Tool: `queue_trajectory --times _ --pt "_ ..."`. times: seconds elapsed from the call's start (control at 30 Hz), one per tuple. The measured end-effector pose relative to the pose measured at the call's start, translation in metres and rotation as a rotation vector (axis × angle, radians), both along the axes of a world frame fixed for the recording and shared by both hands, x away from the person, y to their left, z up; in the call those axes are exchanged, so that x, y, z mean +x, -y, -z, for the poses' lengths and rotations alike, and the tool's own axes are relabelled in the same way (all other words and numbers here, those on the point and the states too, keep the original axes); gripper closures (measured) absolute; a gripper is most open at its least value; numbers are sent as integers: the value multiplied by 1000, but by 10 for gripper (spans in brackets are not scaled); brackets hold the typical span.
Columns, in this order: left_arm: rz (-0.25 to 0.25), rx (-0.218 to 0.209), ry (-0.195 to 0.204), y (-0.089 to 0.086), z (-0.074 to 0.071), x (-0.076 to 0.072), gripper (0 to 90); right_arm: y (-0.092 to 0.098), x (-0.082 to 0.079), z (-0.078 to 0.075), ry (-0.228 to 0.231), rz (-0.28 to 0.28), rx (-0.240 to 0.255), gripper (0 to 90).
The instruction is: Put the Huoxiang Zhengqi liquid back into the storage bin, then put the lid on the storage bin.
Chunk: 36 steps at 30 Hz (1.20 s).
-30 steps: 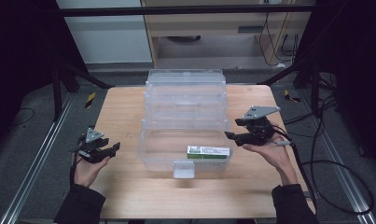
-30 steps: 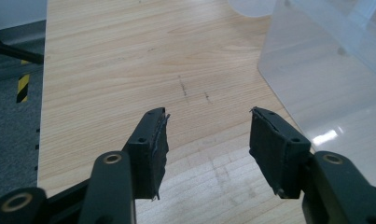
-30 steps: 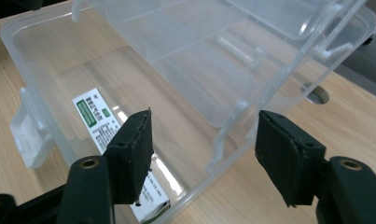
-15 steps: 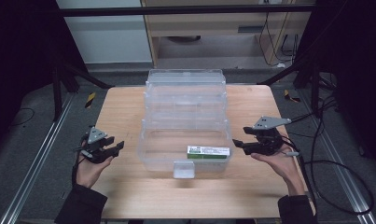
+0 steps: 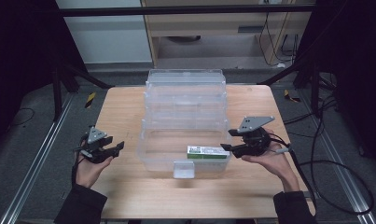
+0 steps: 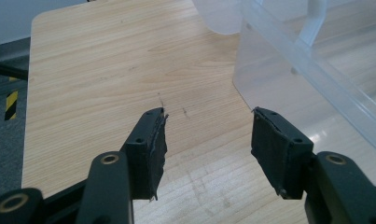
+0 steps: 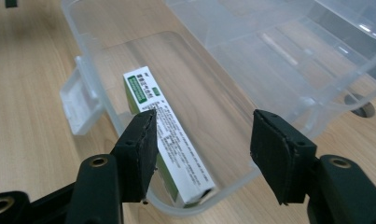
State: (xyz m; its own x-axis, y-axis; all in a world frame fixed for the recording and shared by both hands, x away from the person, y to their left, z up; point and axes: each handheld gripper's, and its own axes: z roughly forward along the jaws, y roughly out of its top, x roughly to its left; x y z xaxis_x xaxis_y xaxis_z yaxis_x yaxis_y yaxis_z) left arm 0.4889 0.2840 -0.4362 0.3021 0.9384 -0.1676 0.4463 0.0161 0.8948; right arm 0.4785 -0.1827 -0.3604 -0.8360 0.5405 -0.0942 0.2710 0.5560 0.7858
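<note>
One clear plastic bin (image 5: 185, 144) on the wooden desk (image 5: 125, 107), lid (image 5: 185, 93) swung open and standing up behind it. A latch tab (image 5: 184, 170) hangs off the bin's near wall.

One carton (image 5: 207, 152) inside the bin, white with green panels, lying flat along the near wall toward the right end.

High view: both hands at once. Left gripper (image 5: 114, 148) left of the bin, clear of it, over bare desk. Right gripper (image 5: 226, 140) at the bin's right end, tips just at the rim, near the carton's right end. Two grippers, two hands, one bin, one carton.

Left gripper view: left gripper (image 6: 206, 135) with jaws apart, just been opening, bare wood between them; bin wall (image 6: 307, 70) to the right, not touched. Carton not seen from here.

Right gripper view: right gripper (image 7: 202, 140) with jaws apart, just been closing somewhat, no pad pressing on anything. Carton (image 7: 169, 144) runs lengthwise beneath, near end by the left pad (image 7: 141, 154); contact cannot be told. Green label block with white characters plus fine black print on the white face, too small to read. The latch tab (image 7: 78, 100) shows outside the wall.
</note>
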Motion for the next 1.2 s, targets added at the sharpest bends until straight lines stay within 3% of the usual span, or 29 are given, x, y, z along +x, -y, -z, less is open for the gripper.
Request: queue_trajectory --times 0.2,0.63,0.93,1.1,1.2 --pt "-7 -6 8 -1 -2 0 414 -16 -1 -2 -13 -62 -34 435" --pt "-6 18 -3 -2 1 1 399 -42 4 10 -59 -145 -122 462" --pt "-11 26 10 1 3 3 477 -62 10 15 -88 -205 -178 474" --pt "-10 53 -18 -4 4 3 481 -70 14 15 -104 -229 -205 494" --pt "-5 45 5 -4 3 3 479 -75 14 15 -111 -252 -227 496"
